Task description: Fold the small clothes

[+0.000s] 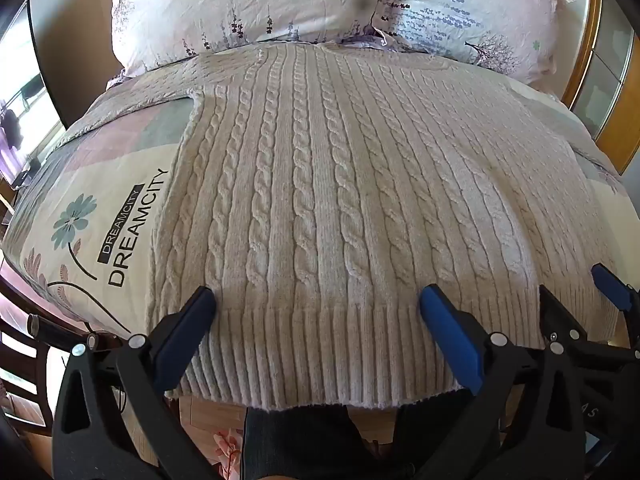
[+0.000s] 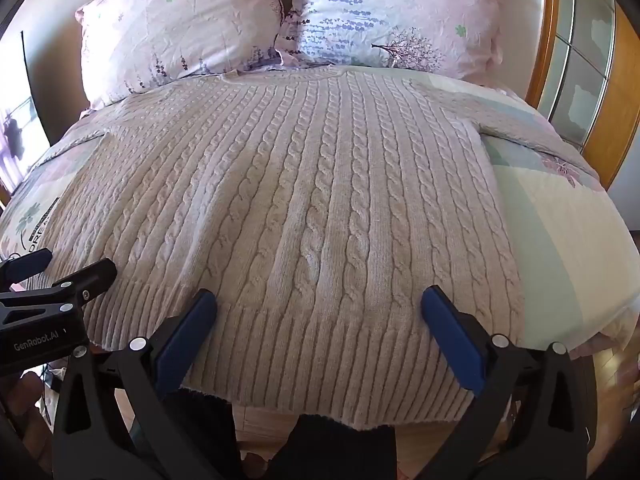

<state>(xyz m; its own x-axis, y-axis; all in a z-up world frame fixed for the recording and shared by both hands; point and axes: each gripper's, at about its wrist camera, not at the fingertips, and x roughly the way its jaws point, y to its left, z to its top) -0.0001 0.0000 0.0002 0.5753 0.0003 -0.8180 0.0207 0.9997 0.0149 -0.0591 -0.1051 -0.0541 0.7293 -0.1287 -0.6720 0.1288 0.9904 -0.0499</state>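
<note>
The cream cable-knit sweater (image 1: 320, 200) lies spread flat on the bed (image 1: 92, 184), its neck up by the two floral pillows (image 1: 248, 4) and its ribbed hem hanging a little over the near edge. Over that hem sit the left tool (image 1: 318, 300) and, beside it, the right tool (image 2: 319, 302). Both are spread wide with nothing between their blue fingers (image 1: 448, 328).

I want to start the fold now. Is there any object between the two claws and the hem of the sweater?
Nothing visible. The left claw and the right claw are both open directly over the ribbed hem of the sweater, which lies flat on the bed cover.
</note>
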